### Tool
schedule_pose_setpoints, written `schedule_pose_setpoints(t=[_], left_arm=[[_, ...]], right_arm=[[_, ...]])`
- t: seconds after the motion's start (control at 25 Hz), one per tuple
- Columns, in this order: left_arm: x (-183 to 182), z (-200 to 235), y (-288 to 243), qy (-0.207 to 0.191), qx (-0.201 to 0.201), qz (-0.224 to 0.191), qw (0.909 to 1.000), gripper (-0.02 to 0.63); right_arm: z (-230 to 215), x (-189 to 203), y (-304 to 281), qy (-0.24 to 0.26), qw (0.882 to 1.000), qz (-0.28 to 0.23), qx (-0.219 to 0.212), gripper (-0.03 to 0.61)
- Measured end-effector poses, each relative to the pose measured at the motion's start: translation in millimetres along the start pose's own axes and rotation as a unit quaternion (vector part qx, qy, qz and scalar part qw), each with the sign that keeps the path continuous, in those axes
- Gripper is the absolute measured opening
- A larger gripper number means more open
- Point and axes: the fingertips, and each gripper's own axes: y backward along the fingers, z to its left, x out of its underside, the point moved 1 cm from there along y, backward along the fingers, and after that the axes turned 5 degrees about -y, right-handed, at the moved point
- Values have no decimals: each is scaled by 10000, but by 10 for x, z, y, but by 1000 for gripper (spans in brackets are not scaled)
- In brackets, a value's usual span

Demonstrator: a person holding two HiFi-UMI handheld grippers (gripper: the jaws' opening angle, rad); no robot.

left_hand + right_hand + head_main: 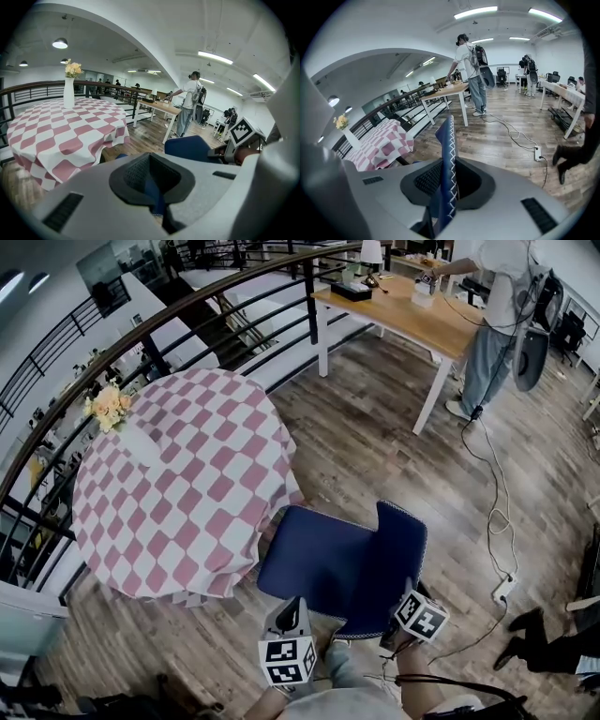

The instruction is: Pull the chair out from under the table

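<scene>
Plainly, the chair [314, 563] is a padded blue piece. It looks heavy enough to resist a jerk yet light enough to slide under a steady pull. Its frame is probably stiff, and its covering soft and a little slick. It stands just near and right of the round table, with the seat mostly clear of the cloth and only its far left edge close to the hem. The backrest [398, 554], upright along the seat's right side, seems the best hold, being firm and thin enough to pinch. The right gripper [446, 187] is clamped on its white-stitched edge, which rises between the jaws. The left gripper [153, 194] is closed on a sliver of blue, likely the seat's near edge. Padding can slip in a pinch, so an even pull from both sides looks wise.

The room is a big open office. Its wooden floor [375, 446] is smooth planking that should let the legs, which are hidden, slide. The round table [178, 493] wears a hanging pink-and-white checked cloth. A black railing [187, 306] curves behind it. Far right, a person [497, 324] stands at a wooden table [412, 315]. A cable [492, 484] trails to a power strip [504, 589] right of the chair. A vase [141, 442] of flowers stands on the cloth and could tip.
</scene>
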Motion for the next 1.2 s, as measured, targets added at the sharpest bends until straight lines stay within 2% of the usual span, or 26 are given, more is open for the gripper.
schedule_pose_setpoints(t=[1.2], left_arm=[[53,-714,-219,-278,491,139,9983,3]], right_arm=[[-852,-99,262,-205,9994,-83,282,83]])
